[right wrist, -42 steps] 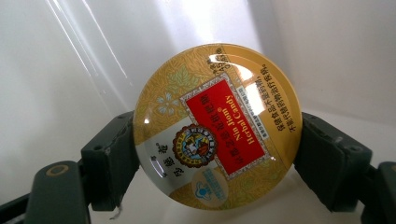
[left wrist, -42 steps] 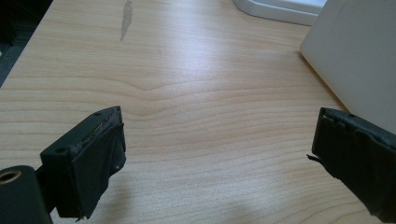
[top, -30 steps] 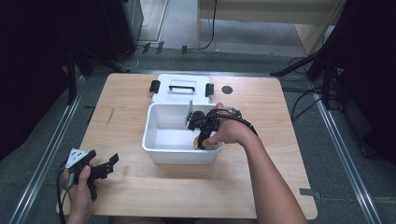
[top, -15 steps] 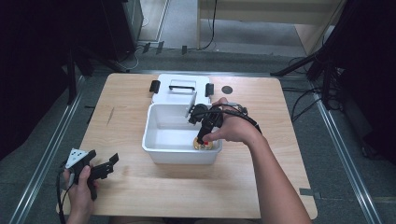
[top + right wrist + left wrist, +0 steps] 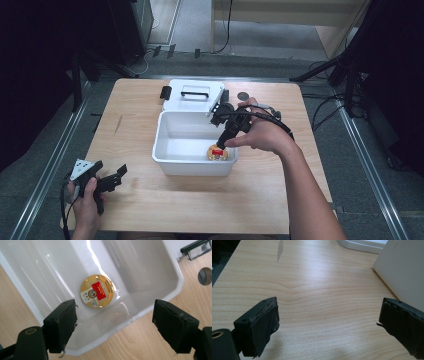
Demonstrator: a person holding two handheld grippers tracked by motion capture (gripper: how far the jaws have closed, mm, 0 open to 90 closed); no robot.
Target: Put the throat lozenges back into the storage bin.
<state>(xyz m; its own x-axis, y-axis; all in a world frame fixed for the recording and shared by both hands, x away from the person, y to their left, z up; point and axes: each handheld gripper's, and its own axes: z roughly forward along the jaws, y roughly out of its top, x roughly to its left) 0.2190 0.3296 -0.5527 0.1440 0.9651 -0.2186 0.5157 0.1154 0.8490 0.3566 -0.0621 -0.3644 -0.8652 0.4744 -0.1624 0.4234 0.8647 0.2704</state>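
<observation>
A round gold tin with a red label [image 5: 218,152] [image 5: 97,291] lies flat on the floor of the white plastic box [image 5: 165,150] [image 5: 172,290], near its front right corner. My right gripper [image 5: 223,143] [image 5: 117,320] hangs above the tin, pointing down into the box. Its jaws have just been opening; they stand apart with nothing between them. By the table's front left corner my left gripper [image 5: 118,176] [image 5: 327,322] rests low over bare wood, open and empty.
The box's white lid [image 5: 192,95] with a black handle [image 5: 196,248] lies behind the box. A small dark round piece [image 5: 243,96] [image 5: 205,276] sits on the wood to its right, a black clip [image 5: 165,92] to its left. The box wall [image 5: 402,272] stands ahead right of the left gripper.
My right gripper has risen from the box floor, and the gold tin stays lying there. The left hand has kept still.
</observation>
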